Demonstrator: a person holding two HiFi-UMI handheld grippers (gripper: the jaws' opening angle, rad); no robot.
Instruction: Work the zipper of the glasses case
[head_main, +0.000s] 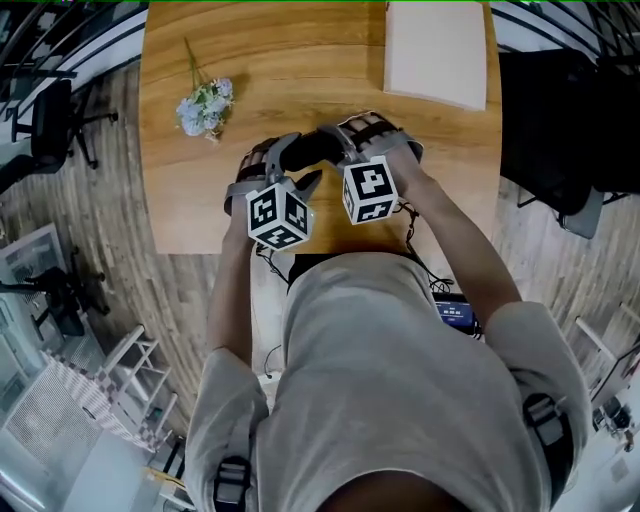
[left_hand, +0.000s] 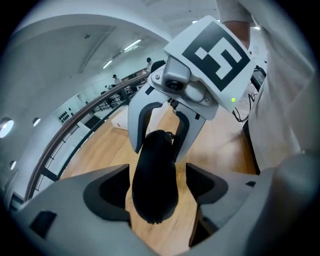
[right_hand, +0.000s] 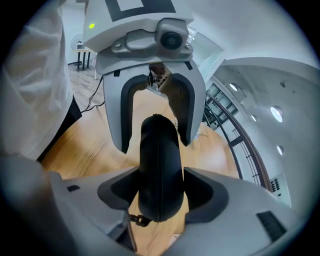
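The person is standing at a light wooden table (head_main: 300, 60) and holding a black, oval, hard-shelled glasses case (head_main: 310, 148) in the air just above the near part of the tabletop, stretched lengthwise between the two grippers. The right gripper (right_hand: 160, 175) is clamping one end of the case, with both jaws pressing against the case's sides. A small dark zipper pull (right_hand: 135, 218) is dangling from that end, just below the left side of the case in the right gripper view. The left gripper (left_hand: 159, 172) is facing the right one from the other end. Its jaws are standing wide apart with the case lying between them, and bare wood is showing in the gap on the right side of the case, so they are not squeezing it. A small bunch of pale blue and white flowers (head_main: 205, 105) is lying on the far left of the table, well apart from the case, and a flat cream-coloured box (head_main: 437, 50) is sitting at the far right corner
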